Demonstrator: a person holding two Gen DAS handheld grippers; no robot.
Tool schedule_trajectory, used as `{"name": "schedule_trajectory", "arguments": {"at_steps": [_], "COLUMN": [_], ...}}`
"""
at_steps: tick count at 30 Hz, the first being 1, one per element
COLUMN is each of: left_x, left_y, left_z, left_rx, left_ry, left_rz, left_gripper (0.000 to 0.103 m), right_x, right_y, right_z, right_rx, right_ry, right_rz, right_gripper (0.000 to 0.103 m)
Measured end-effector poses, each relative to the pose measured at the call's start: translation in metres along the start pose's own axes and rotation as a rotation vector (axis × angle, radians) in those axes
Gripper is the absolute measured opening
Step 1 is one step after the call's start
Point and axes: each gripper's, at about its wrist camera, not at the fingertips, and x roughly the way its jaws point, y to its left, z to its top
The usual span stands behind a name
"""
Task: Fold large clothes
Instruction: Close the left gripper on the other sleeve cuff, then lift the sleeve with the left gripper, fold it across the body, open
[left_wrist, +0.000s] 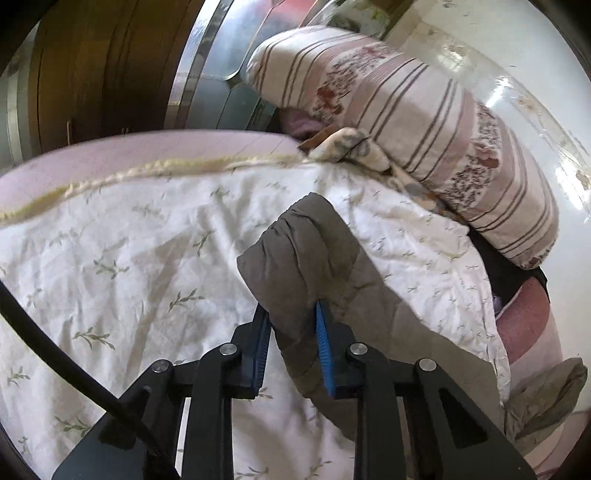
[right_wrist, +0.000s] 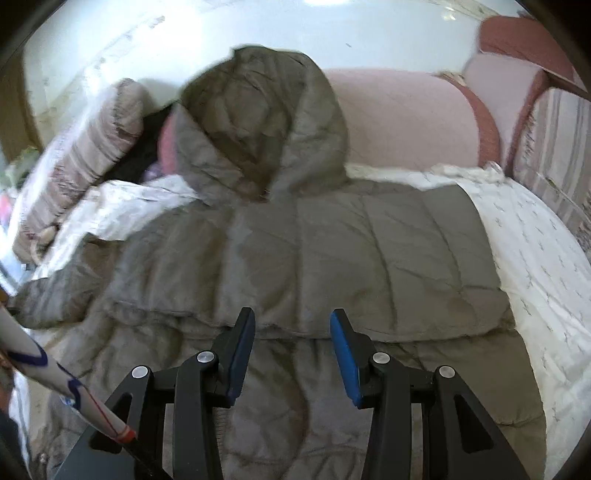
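A grey quilted hooded jacket (right_wrist: 295, 251) lies spread on a white floral bedsheet (right_wrist: 546, 258), hood (right_wrist: 266, 122) at the far end. Its right side is folded over the body; its left sleeve (right_wrist: 51, 295) stretches out to the left. My left gripper (left_wrist: 291, 310) is shut on the sleeve's cuff end (left_wrist: 303, 251) and holds it above the sheet (left_wrist: 129, 258). My right gripper (right_wrist: 291, 321) is open and empty, hovering over the jacket's middle near the fold edge.
A striped floral pillow (left_wrist: 424, 140) lies at the bed's far side; it also shows in the right wrist view (right_wrist: 85, 155). Pink cushions (right_wrist: 406, 118) line the far edge. A wooden wardrobe (left_wrist: 103, 74) stands beyond. A white sleeve of the person's arm (right_wrist: 55, 376) crosses low left.
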Motion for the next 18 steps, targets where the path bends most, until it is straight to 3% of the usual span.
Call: {"name": "schedule_trajectory", "arguments": {"at_steps": [3,6,12,18], "left_x": [-0.013,-0.029,-0.066,-0.097], "left_y": [-0.013,-0.031,-0.076,-0.127], "left_z": [0.001,0.001,-0.012,-0.046], "left_rx": [0.039,0.076,0.212,0.316], "left_ry": [-0.032,-0.066,-0.142,-0.119], "left_rz": [-0.015,-0.059,-0.132,-0.278], "left_gripper": [0.02,0.018,0.016,0.016], "right_x": [0.017,0.022,0.012,0.0], "right_y": [-0.009,-0.019,-0.023,-0.018], "right_z": [-0.005,-0.007,-0.003,-0.001], "right_rx": [0.024,0.072,0.089,0.09], "right_ry": [0.081,0.121,0.088,0.055], "right_rz": [-0.056,-0.052,-0.034,-0.012], "right_gripper": [0.046,0.046,0.046,0.046]}}
